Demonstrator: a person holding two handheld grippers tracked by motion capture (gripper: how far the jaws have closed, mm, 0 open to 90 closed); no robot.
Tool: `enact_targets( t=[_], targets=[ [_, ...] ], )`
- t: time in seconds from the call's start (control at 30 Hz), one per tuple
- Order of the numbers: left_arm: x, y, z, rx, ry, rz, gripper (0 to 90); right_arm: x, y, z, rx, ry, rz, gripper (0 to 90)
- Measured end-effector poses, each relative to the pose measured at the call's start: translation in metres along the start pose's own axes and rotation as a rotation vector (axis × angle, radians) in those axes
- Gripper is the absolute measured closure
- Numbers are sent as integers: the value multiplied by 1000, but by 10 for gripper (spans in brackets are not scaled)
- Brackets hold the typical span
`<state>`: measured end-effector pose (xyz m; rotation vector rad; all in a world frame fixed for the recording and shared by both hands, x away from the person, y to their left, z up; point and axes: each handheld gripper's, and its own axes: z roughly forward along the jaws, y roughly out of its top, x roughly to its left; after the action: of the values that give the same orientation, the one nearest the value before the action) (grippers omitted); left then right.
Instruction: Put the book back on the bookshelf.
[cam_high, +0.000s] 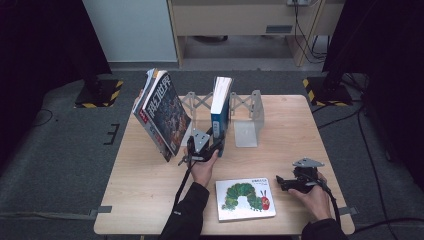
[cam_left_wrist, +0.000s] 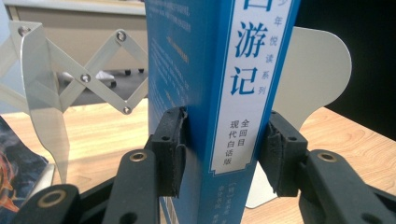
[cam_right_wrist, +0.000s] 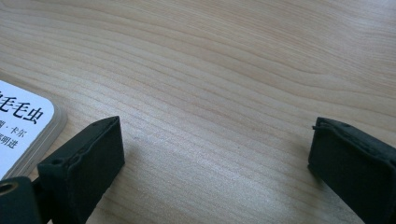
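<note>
A blue book (cam_high: 220, 102) stands upright in a grey expanding book rack (cam_high: 248, 114) at the back of the table. My left gripper (cam_high: 217, 143) reaches its lower end. In the left gripper view the blue book (cam_left_wrist: 210, 70) sits between the jaws of the left gripper (cam_left_wrist: 226, 144). The left pad lies against the cover and a thin dark gap shows at the right pad, so the jaws stand open around it. My right gripper (cam_high: 280, 183) rests low over bare wood, and in the right gripper view its jaws (cam_right_wrist: 215, 158) are wide open with nothing between them.
Two or three large books (cam_high: 162, 112) lean at the rack's left end. A white picture book with a green caterpillar (cam_high: 245, 199) lies flat near the front edge, and its corner (cam_right_wrist: 23, 126) is just left of the right gripper. The rack's scissor links (cam_left_wrist: 93, 79) and end plate (cam_left_wrist: 317, 70) flank the blue book.
</note>
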<state>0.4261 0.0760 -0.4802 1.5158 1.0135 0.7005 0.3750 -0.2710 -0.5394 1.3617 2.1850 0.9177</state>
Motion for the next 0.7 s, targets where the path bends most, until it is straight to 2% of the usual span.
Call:
enact_targets(
  t=[0.13, 0.37, 0.7],
  targets=[
    [-7, 1, 6, 0, -6, -2, 525, 0, 0, 0, 0, 1, 0, 37],
    [-20, 5, 21, 27, -31, 5, 470, 0, 0, 0, 0, 1, -2, 38],
    [-16, 5, 25, 25, -40, 13, 453, 0, 0, 0, 1, 2, -6, 38]
  ],
)
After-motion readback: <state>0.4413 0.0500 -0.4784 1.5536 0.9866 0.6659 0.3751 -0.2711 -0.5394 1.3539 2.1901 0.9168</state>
